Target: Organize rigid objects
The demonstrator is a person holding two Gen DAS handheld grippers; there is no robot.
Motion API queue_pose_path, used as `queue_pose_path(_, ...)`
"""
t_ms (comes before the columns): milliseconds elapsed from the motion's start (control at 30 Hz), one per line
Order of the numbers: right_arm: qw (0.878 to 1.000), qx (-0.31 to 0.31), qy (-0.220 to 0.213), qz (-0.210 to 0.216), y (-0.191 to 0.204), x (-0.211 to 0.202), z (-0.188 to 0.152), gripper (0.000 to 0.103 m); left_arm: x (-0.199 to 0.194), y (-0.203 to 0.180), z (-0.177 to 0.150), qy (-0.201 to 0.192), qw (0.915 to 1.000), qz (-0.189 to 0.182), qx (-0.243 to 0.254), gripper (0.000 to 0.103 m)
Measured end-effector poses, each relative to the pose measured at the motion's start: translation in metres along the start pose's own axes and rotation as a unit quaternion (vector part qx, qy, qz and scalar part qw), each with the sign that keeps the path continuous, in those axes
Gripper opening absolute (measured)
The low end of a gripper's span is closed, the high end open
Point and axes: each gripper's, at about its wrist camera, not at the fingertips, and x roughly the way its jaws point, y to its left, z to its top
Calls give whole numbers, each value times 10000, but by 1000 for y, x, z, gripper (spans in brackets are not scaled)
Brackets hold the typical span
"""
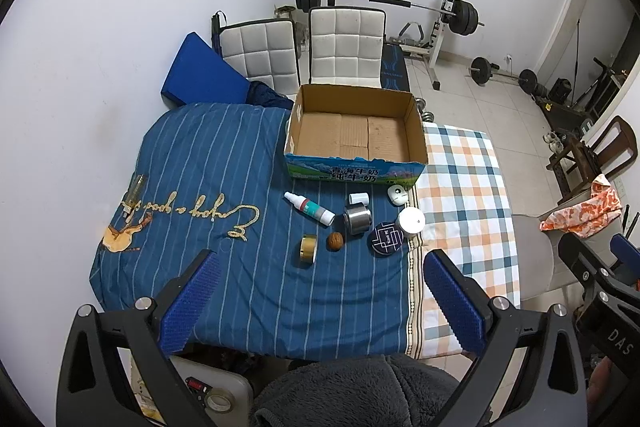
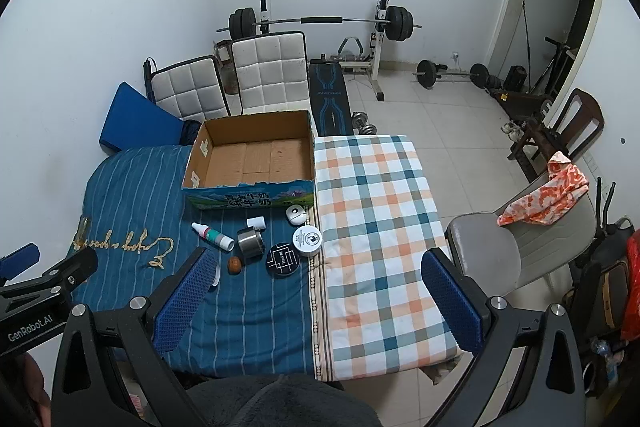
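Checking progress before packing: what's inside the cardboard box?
The box holds no objects; only its brown cardboard floor panels show. The strip of floor just behind the near wall is hidden in both views.

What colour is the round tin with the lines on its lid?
The round tin is dark navy with thin white lines, clearest in the left wrist view.

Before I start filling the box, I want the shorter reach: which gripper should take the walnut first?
Probably left. The left gripper is open, with the walnut centred just ahead between its fingers; the right gripper faces the checked cloth.
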Motion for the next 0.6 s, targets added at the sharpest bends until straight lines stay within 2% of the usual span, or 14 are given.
queue_pose_path(133,9998,99,141,63,-3,18,5,103,20,7,9,116,9998,57,-150,103)
queue_pose_path(300,9982,187,577,-24,-11,87,18,103,77,33,30,405,9976,228,-511,103)
queue_pose_path(467,9920,161,1251,53,-14,199,24,103,179,52,47,1222,9896,329,-678,103)
queue_pose_path(600,9801,245,1962,181,-8,301,16,103,280,64,48,2058,9737,219,-954,103)
